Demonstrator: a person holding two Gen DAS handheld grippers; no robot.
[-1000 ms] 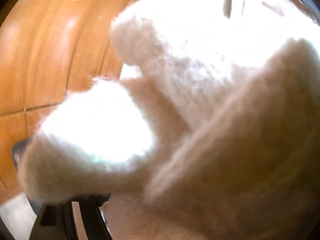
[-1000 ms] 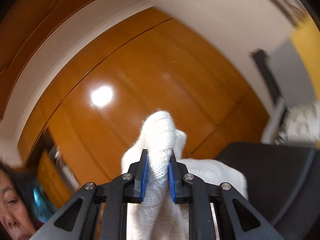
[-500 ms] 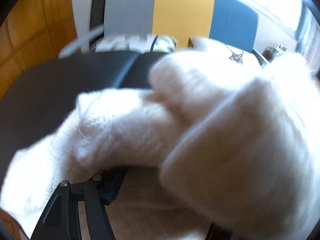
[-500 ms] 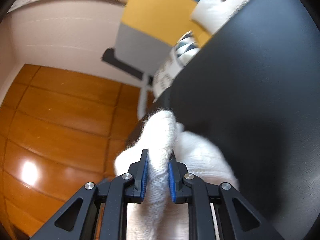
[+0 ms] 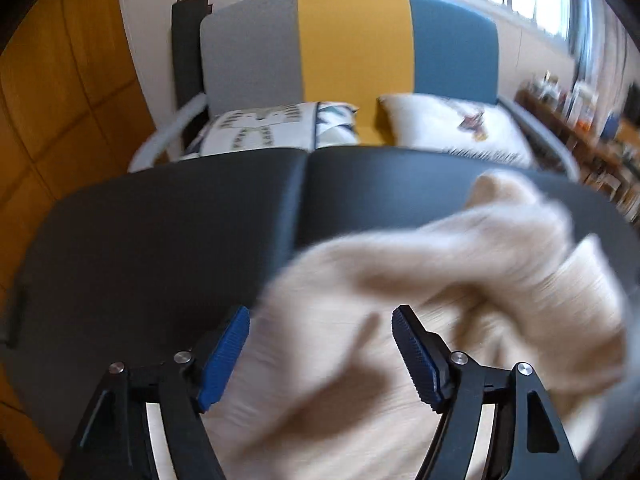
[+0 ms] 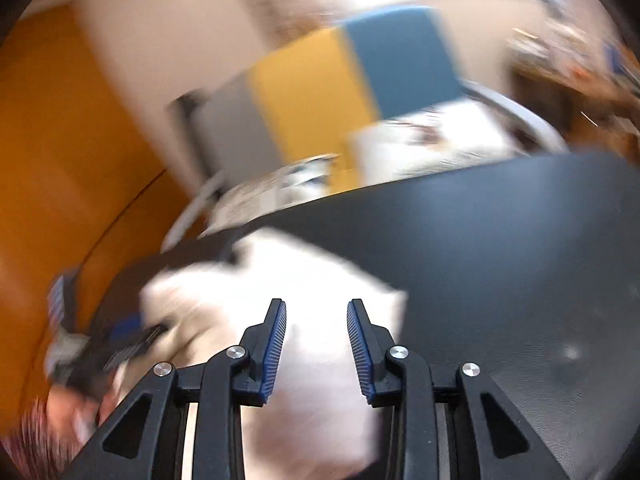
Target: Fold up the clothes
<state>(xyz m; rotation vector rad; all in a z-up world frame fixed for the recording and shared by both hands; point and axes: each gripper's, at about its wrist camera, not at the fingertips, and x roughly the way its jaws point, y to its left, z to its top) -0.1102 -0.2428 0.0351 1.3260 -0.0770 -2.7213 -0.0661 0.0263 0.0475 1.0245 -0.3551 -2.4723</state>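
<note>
On the dark table (image 5: 168, 240), left portion bare; behind it, a sofa (image 5: 352, 44) with grey, yellow and blue back panels, and two printed cushions (image 5: 276, 130) on the seat. At left edge, orange wood panelling (image 5: 60, 92).

At lower centre of the left wrist view, left gripper (image 5: 320, 344) released: blue pads spread wide, jaws reopened after a brief narrowing, no pad pressing on fabric. Between and beyond the fingers, cream knitted garment (image 5: 460, 280) in a bunched heap on the right half of the table, blurred by motion.

In the right wrist view, same garment (image 6: 312, 280) on the near left part of the table (image 6: 500, 248), strongly overexposed. Right gripper (image 6: 316, 344) released: jaws just opened, pads parted with fabric below the gap, not clamped. At far left, blurred outline of the other gripper; detail not readable.
</note>
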